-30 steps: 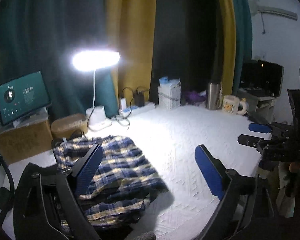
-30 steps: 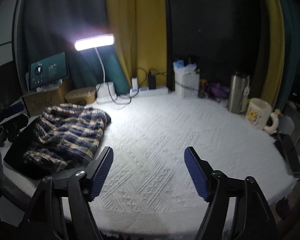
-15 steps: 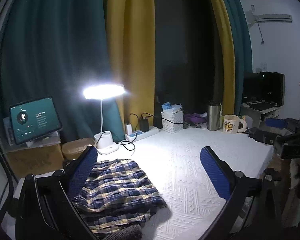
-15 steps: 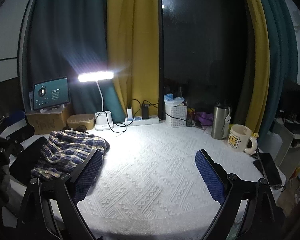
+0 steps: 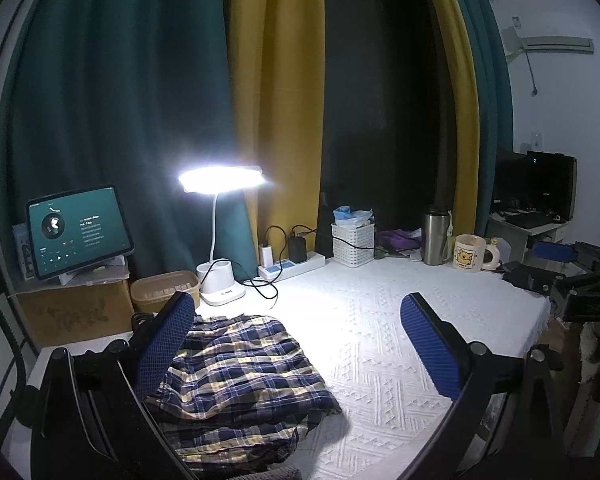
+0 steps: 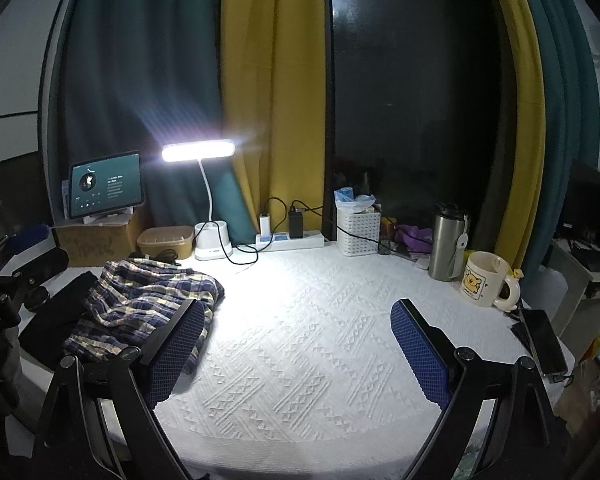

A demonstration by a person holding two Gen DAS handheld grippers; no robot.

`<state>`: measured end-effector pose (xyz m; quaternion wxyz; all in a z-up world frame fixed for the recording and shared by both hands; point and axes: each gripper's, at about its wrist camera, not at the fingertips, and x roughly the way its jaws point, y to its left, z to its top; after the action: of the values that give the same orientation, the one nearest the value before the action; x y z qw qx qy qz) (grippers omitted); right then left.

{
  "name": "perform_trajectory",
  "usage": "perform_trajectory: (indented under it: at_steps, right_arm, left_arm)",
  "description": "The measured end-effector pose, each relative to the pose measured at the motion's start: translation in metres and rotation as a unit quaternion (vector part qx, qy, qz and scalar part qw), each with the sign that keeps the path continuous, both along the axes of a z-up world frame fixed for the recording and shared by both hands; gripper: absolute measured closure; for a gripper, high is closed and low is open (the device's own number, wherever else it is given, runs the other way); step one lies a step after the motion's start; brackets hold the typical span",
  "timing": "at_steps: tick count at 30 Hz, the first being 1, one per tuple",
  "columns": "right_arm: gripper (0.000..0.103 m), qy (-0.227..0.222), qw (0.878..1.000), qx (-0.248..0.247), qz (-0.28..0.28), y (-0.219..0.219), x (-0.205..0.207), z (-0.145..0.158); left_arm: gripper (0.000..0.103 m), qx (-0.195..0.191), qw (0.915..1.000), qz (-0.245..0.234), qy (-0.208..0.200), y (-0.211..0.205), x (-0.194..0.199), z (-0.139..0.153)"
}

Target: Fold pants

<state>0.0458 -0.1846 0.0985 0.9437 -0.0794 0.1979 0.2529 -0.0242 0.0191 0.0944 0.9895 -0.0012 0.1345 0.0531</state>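
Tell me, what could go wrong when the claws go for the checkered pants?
The plaid pants lie bunched at the table's left edge, so a pull from the open left gripper might drag them off. The charger cable loops close behind them and could snag. The mug near the open right gripper could get bumped.

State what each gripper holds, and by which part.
Nothing. The left gripper and right gripper are both open and empty; the pants lie loose on the table.
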Motion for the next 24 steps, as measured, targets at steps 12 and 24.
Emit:
perform_trajectory:
  at_steps: [12,24]
  right_arm:
    - [0.008,0.001,1.0,-0.004,0.003,0.0044,-0.0013,-0.0018]
    - [0.008,0.001,1.0,-0.004,0.002,0.0031,-0.0004,-0.0029]
  left_arm:
    - [0.001,0.003,1.0,0.001,0.003,-0.0026,-0.0009,-0.0003]
    - [0.001,0.002,1.0,0.001,0.0,-0.0017,-0.002,0.0005]
